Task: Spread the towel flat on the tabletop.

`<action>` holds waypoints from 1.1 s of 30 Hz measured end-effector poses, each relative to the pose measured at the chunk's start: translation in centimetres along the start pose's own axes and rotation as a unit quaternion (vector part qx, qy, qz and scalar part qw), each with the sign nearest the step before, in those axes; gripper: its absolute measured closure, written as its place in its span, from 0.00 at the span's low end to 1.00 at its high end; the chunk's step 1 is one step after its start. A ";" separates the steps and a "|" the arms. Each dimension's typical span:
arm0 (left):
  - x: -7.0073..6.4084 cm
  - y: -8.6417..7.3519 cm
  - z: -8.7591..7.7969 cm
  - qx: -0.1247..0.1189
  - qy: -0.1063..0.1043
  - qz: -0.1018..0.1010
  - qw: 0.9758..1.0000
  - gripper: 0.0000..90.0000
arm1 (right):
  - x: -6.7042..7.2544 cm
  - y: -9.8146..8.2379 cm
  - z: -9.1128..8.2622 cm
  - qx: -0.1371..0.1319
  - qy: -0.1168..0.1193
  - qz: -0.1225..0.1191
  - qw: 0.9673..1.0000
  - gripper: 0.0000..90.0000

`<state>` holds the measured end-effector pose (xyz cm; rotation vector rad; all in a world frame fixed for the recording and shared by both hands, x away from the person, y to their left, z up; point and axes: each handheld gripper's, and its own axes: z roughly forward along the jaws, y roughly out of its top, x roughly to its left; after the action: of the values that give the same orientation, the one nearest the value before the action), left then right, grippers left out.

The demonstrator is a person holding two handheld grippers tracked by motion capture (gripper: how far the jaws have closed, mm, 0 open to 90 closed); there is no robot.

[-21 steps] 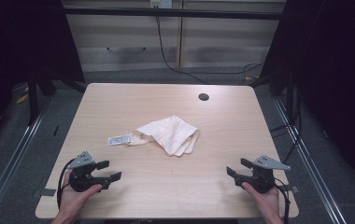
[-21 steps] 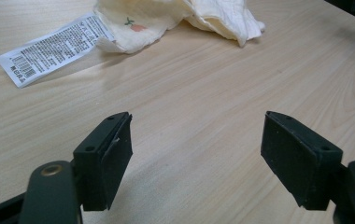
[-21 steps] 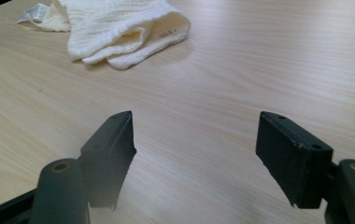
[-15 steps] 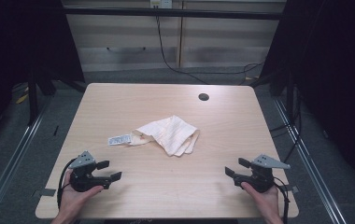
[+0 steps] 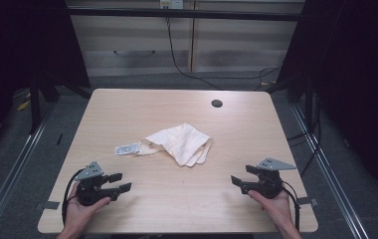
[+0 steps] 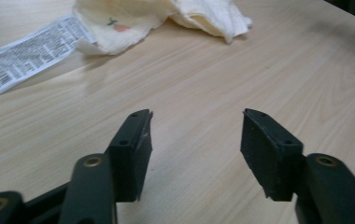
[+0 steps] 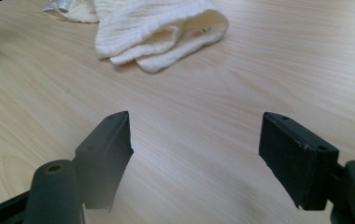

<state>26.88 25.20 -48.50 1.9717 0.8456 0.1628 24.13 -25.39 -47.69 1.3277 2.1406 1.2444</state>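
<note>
A crumpled cream cloth point(image 5: 179, 144) lies near the middle of the wooden table point(image 5: 177, 209), with a white printed label point(image 5: 127, 149) at its left end. My left gripper point(image 5: 121, 182) rests low at the front left, held in a hand, its jaws open and empty. In the left gripper view the cloth point(image 6: 166, 16) and label point(image 6: 31, 51) lie beyond the left gripper point(image 6: 195, 128). My right gripper point(image 5: 237, 181) sits at the front right, open and empty. In the right gripper view the cloth point(image 7: 157, 28) lies ahead of the right gripper point(image 7: 194, 128).
A dark round cable hole point(image 5: 217, 103) sits near the table's far edge. Bare wood lies between both grippers and the cloth. Metal floor rails point(image 5: 23, 149) run along both sides, and black cables point(image 5: 177, 55) hang behind the table.
The right gripper has edged a little toward the table's middle. The left gripper and the cloth stay where they were.
</note>
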 end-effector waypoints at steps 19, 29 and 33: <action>0.1 1.1 -0.2 -0.015 -0.001 -0.030 0.999 0.37 | 0.7 8.4 7.7 0.012 0.078 -0.035 0.996 0.44; -0.1 1.0 -0.1 -0.007 -0.019 -0.021 1.000 0.35 | 1.8 10.8 12.7 0.050 0.113 -0.056 0.991 0.52; -0.3 1.0 -0.1 -0.002 -0.019 -0.014 1.000 0.33 | 1.9 11.1 14.5 0.074 0.125 -0.064 0.987 0.53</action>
<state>27.16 24.75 -47.59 1.9528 0.8473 0.1114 38.87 -14.41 -46.56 1.1189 2.4922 1.2790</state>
